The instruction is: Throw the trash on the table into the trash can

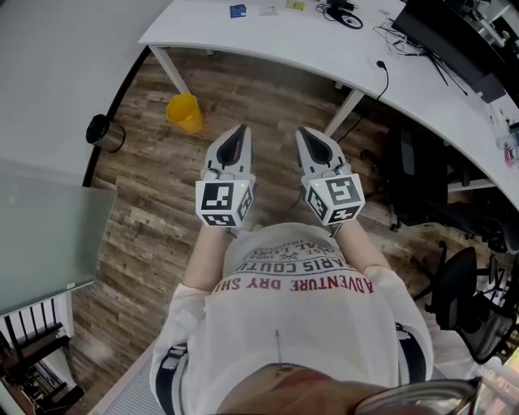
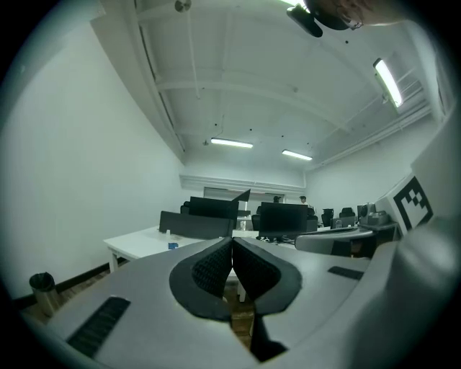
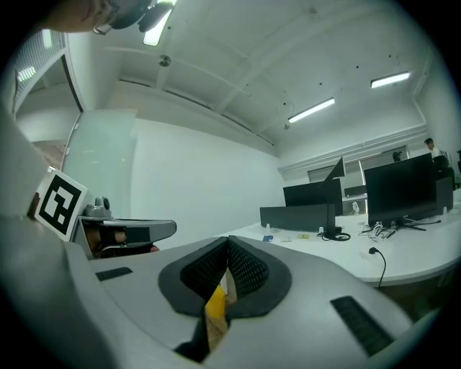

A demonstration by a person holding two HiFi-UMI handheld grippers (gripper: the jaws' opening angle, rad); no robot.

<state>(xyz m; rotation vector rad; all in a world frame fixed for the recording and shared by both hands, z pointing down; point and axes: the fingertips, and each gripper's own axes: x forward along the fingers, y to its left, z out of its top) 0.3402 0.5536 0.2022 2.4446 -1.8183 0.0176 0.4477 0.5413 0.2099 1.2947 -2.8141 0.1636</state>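
Landmark: white table (image 1: 243,32), curved, on white legs over a wood-plank floor (image 1: 162,211).
Left gripper (image 1: 235,138): short of the table's near edge, held level, aimed at the table; closed tip to tip, pads (image 2: 212,268) touching, nothing between.
Right gripper (image 1: 312,139): short of the table's near edge, just beside the left one, held level; closed tip to tip, gripping nothing.
Trash location: on the table, toward its far edge; blue piece (image 1: 238,10), white piece (image 1: 268,10) and yellow piece (image 1: 295,5) in a row, apart from each other; too small to identify, possibly wrappers or cards.
Trash can (image 1: 185,112): yellow, upright, open-topped, on the floor just beside the table's end leg (image 1: 170,69), on the near side.
Cables (image 1: 345,16): black, coiled, on the table, right of the trash row.
Monitors (image 1: 454,32): dark, on the table's right-hand stretch.
Second bin (image 1: 104,132): dark cylinder on the floor, left of the table's end, by the wall, apart from the yellow can.
Office chairs (image 1: 466,296): black, along the table's near side, right-hand stretch.
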